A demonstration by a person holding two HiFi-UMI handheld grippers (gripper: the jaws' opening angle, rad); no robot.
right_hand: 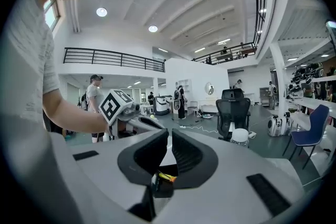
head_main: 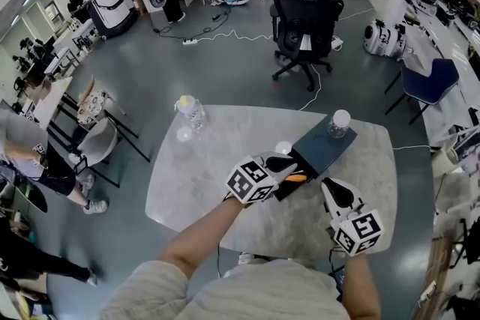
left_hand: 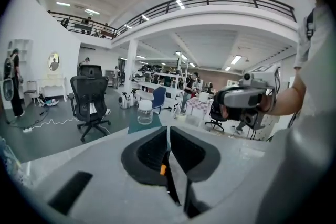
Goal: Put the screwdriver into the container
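Left gripper (head_main: 291, 170) grips the screwdriver (head_main: 297, 177), right gripper (head_main: 331, 185) clenched empty, over marble table (head_main: 191, 191), grey floor (head_main: 225, 71).

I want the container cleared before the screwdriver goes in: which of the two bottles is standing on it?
The white-capped bottle, at the far end of the dark container. The yellowish-capped bottle stands apart on the bare table, far left.

2 btls (head_main: 192, 111) (head_main: 339, 122), 1 screwdriver (head_main: 297, 177), 1 container (head_main: 318, 151)
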